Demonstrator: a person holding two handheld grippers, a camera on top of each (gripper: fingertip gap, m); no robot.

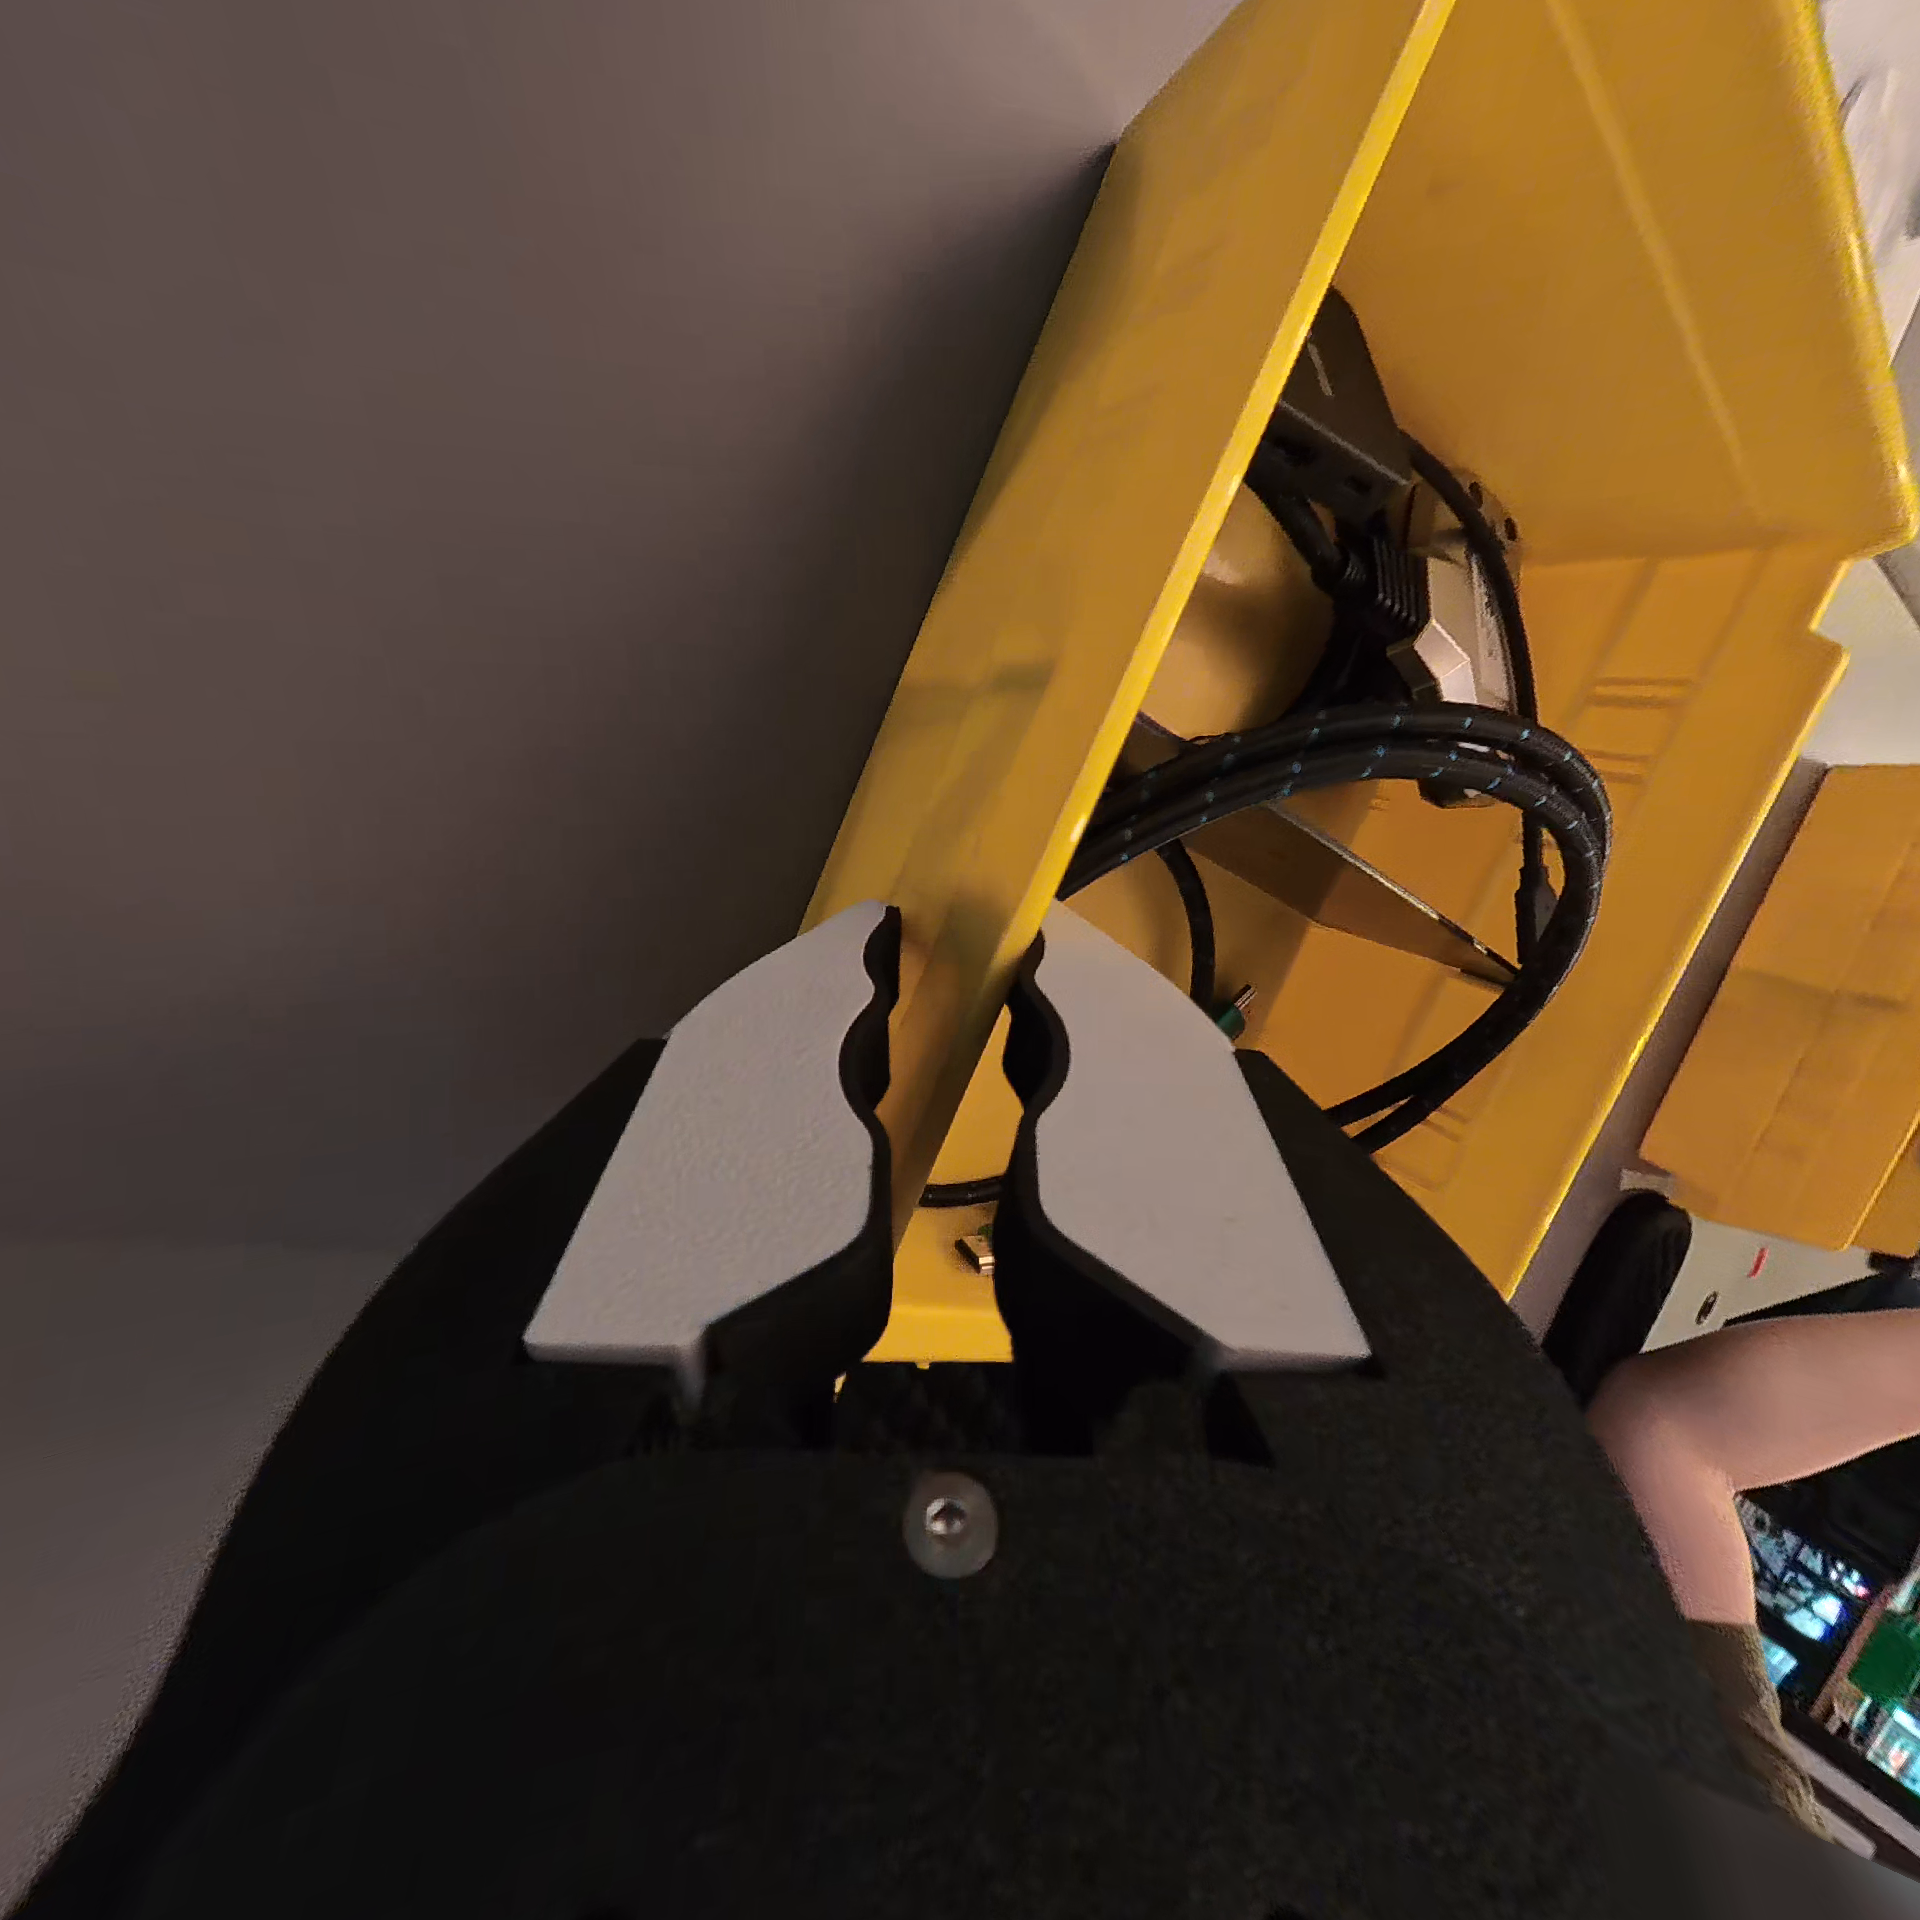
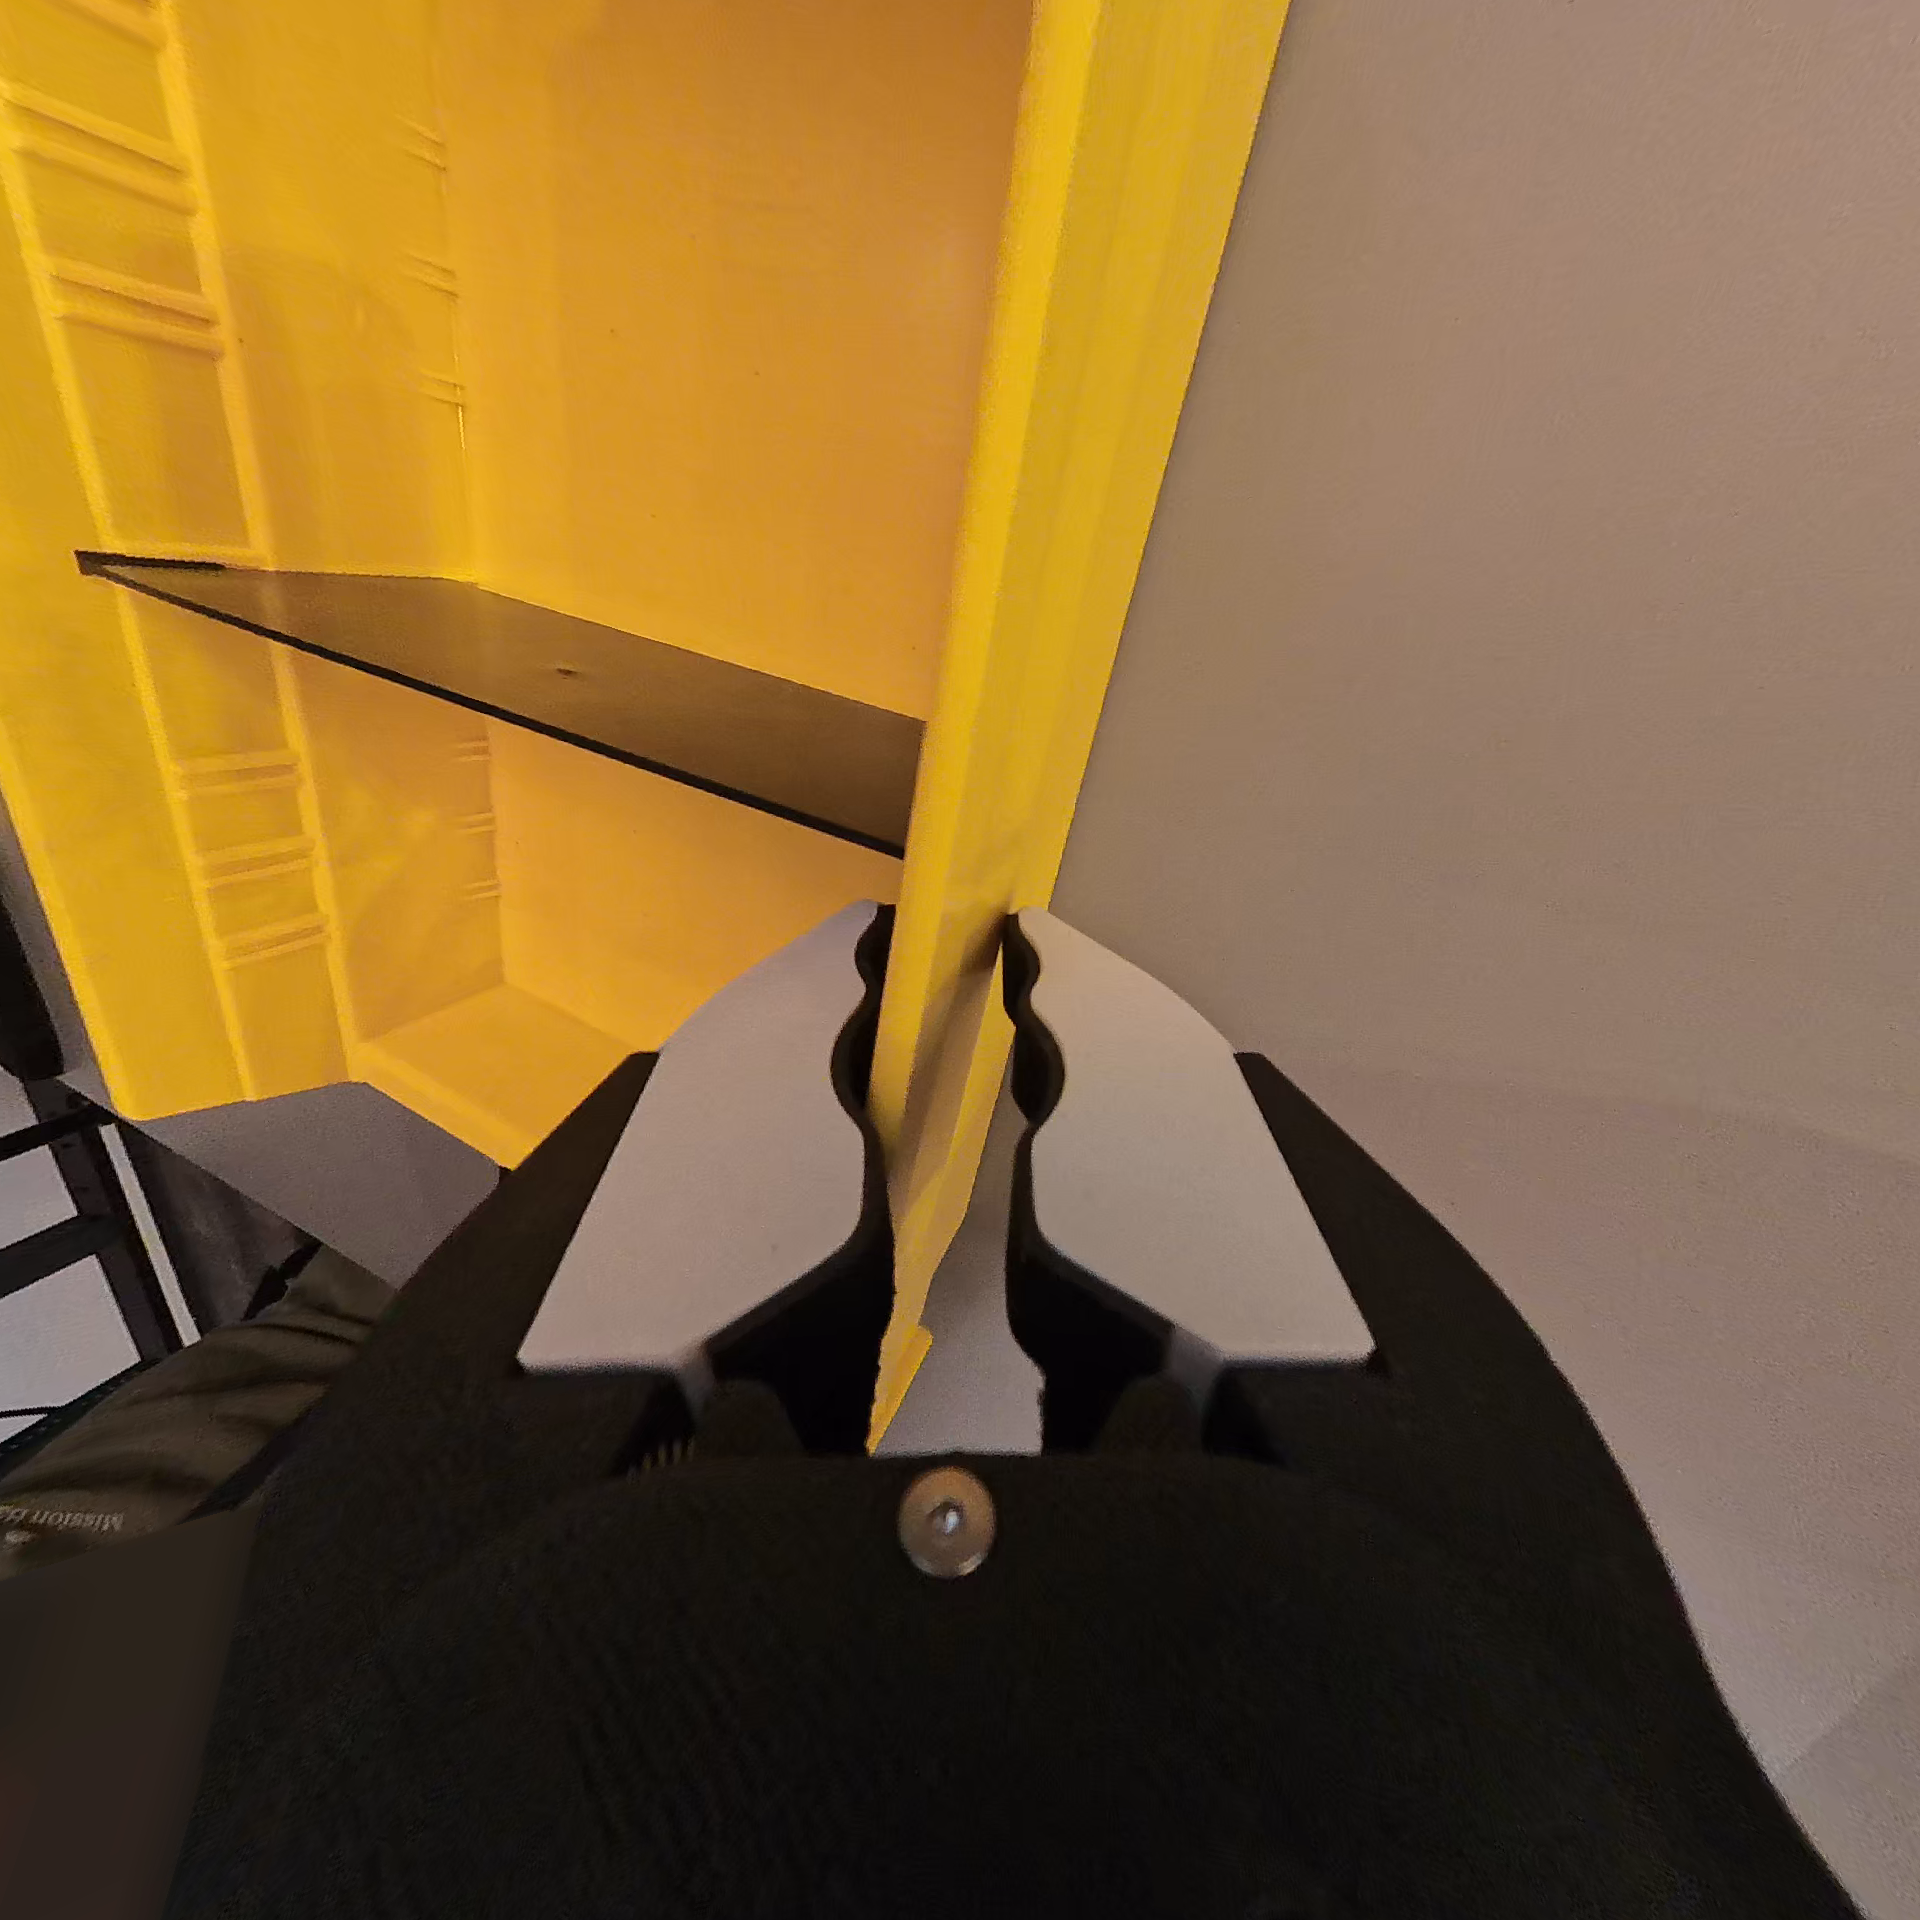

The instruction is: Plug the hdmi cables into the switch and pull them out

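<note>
A yellow plastic bin (image 1: 1621, 343) lies tipped on a grey table. My left gripper (image 1: 961, 935) is shut on its side wall (image 1: 1174, 540). Inside lie coiled black braided HDMI cables (image 1: 1455, 748) and a metal switch box (image 1: 1382, 436) with black plugs (image 1: 1382, 592) against it. A loose connector tip (image 1: 977, 1252) shows between my fingers. In the right wrist view my right gripper (image 2: 940, 925) is shut on the bin's wall (image 2: 1101, 416). A black divider plate (image 2: 582, 665) crosses the bin's otherwise bare compartment there.
A second yellow bin (image 1: 1808, 997) stands to the right. A person's arm (image 1: 1766, 1392) and a green circuit board (image 1: 1881, 1662) are at the lower right. A dark sleeve (image 2: 187, 1382) and a black rack frame (image 2: 94, 1236) show at the lower left in the right wrist view. Across from one pair of fingers to the other is roughly 80 centimetres.
</note>
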